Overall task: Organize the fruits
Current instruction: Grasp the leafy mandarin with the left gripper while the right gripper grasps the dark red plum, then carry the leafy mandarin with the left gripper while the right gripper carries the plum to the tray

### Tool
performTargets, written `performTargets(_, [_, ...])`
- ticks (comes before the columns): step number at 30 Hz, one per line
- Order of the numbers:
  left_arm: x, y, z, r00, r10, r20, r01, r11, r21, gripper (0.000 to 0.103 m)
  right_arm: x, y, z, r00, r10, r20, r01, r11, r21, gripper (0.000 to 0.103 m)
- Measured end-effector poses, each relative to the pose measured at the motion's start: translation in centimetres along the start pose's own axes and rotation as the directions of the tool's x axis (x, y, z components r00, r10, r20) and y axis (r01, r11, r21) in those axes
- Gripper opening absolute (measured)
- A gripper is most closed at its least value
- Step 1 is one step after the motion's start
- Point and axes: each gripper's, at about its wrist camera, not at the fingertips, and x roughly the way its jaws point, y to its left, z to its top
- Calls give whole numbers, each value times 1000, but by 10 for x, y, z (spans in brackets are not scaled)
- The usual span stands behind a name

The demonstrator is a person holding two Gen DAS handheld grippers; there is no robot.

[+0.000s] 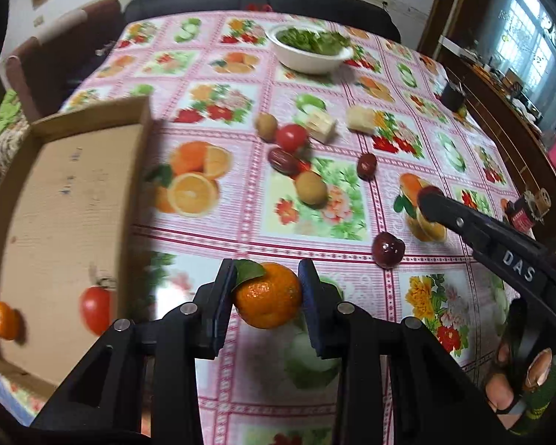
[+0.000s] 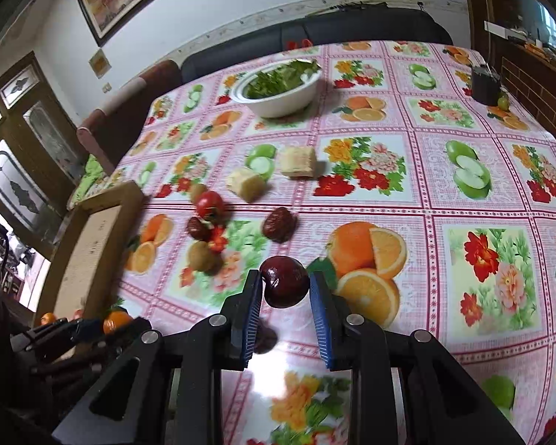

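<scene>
Left wrist view: my left gripper (image 1: 267, 296) is clamping a round orange mandarin with a green leaf (image 1: 268, 294) between its blue pads, one pad on each flank and the leaf at the upper left. The fruit is hanging clear of the pink fruit-printed tablecloth (image 1: 241, 74). The shallow brown cardboard box (image 1: 66, 200) is lying to the left of these jaws, its near wall just beside them; a second small orange mandarin (image 1: 3, 319) and a red tomato (image 1: 95, 309) are already sitting on its floor.

Right wrist view: my right gripper (image 2: 285, 293) is pinching a glossy dark red cherry-like fruit (image 2: 284, 286), with a blurred shadow on the cloth beneath, so I am judging it lifted. From this hand the box (image 2: 92, 244) is lying well to the left, beyond the left gripper (image 2: 89, 328).

Governing relation: the box is lying leftward of both hands, and the left hand is much the nearer. The mandarin, being round, has no long axis to align. I am judging that the left load goes in first, the right hand then crossing the loose brown and red fruits (image 2: 207, 222).
</scene>
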Motion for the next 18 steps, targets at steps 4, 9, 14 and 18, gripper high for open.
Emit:
performTargets(4, [-16, 10, -3, 998, 40, 38, -39, 999, -11, 32, -13, 14, -4, 999, 29, 12, -29, 999, -15, 27])
performTargets(9, [-27, 17, -8, 997, 55, 58, -53, 998, -23, 32, -24, 32, -10, 998, 57, 16, -56, 998, -40, 27])
performTargets(14, [-36, 25, -13, 995, 68, 71, -65, 997, -41, 32, -29, 45, -16, 997, 74, 12, -73, 996, -58, 27])
performTargets(18, [-42, 35, -15, 993, 84, 78, -79, 995, -58, 32, -32, 57, -19, 996, 88, 6, -87, 993, -80, 27])
